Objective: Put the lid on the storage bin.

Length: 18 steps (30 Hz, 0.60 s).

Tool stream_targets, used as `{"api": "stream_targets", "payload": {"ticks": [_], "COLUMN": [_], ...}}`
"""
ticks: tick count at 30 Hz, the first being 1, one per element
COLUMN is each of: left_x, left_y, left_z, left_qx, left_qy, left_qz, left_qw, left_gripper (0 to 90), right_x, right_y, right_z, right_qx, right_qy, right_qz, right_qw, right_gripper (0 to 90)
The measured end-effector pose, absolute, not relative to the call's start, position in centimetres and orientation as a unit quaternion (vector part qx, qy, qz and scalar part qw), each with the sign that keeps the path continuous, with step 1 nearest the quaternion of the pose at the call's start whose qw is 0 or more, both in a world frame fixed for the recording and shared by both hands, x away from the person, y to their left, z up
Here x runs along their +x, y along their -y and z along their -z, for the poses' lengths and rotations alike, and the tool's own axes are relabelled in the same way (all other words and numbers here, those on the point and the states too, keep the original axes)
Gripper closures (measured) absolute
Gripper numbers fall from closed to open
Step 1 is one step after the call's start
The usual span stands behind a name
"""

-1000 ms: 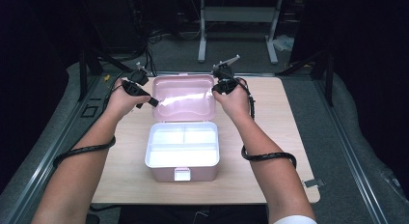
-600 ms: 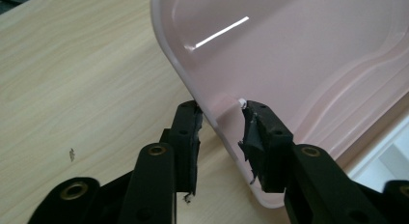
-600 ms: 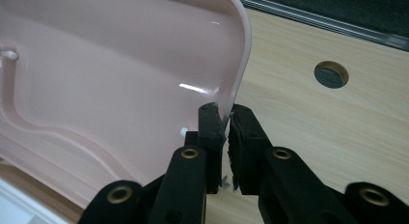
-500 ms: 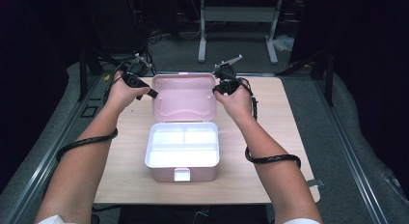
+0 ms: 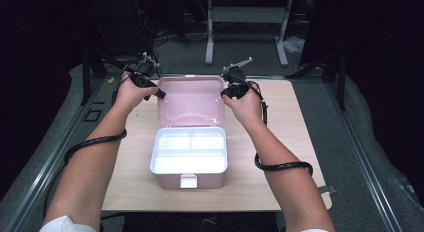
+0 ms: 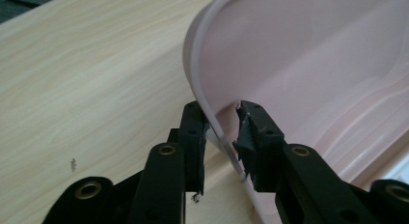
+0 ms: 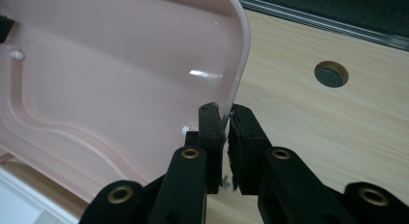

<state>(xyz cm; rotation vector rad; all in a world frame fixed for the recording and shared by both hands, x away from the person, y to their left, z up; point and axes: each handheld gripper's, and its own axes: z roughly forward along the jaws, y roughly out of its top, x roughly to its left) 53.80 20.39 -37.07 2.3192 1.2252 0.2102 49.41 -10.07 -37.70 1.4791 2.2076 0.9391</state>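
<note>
A pink box (image 5: 189, 179) with a white divided tray (image 5: 190, 152) inside stands open on the table, and its pink lid (image 5: 190, 102) is raised toward the back. My left gripper (image 5: 159, 94) is at the lid's left edge. In the left gripper view the jaws (image 6: 222, 122) straddle the lid's thin rim (image 6: 313, 64); they have just been closing, and a gap still shows beside the rim. My right gripper (image 5: 226, 92) is shut on the lid's right edge, its jaws (image 7: 225, 119) pinching the rim of the lid (image 7: 106, 69).
The wooden table (image 5: 295, 122) has a round hole (image 7: 330, 73) to the right of the lid. Cables loop around both forearms. A metal frame (image 5: 247, 22) stands on the dark floor behind the table.
The left hand has shifted slightly along the lid's left edge, and the bright glare on the lid has gone. The right hand and the lid have kept still.
</note>
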Motion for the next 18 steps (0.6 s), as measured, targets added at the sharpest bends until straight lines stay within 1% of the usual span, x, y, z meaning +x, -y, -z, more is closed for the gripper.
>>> {"api": "stream_targets", "payload": {"ticks": [2,6,9,10,11,15,16,17,18], "left_x": [53.8,53.6,53.5,53.4,53.4,53.2,53.1,53.1,53.0], "left_y": [-20.3,-20.5,-20.5,-20.6,-20.6,-20.7,-20.8,-20.8,-20.9], "left_z": [37.0,37.0,36.9,36.8,36.8,36.6,36.6,36.5,36.5], "left_qx": [0.854,0.85,0.851,0.851,0.851,0.852,0.85,0.851,0.851], "left_qy": [-0.451,-0.453,-0.452,-0.451,-0.45,-0.445,-0.447,-0.445,-0.443], "left_qz": [-0.081,-0.075,-0.077,-0.076,-0.076,-0.075,-0.075,-0.075,-0.075], "left_qw": [0.249,0.256,0.258,0.258,0.258,0.264,0.269,0.269,0.27], "left_gripper": [75.6,76.0,76.0,76.0,76.1,75.9,75.9,75.9,75.7], "right_x": [49.4,49.6,50.0,50.2,50.5,50.8,50.9,51.0,51.0], "right_y": [10.2,10.4,10.5,10.5,10.6,10.7,10.6,10.4,10.5], "right_z": [37.7,37.9,38.1,38.2,38.4,38.5,38.5,38.5,38.4], "right_qx": [0.517,0.513,0.519,0.521,0.526,0.528,0.527,0.526,0.519], "right_qy": [-0.774,-0.775,-0.77,-0.771,-0.769,-0.765,-0.765,-0.765,-0.768], "right_qz": [-0.331,-0.336,-0.34,-0.338,-0.339,-0.354,-0.355,-0.356,-0.364], "right_qw": [0.158,0.153,0.148,0.143,0.129,0.104,0.103,0.107,0.09], "right_gripper": [83.8,82.7,71.3,69.3,68.8,68.3,68.1,66.6,63.1]}}
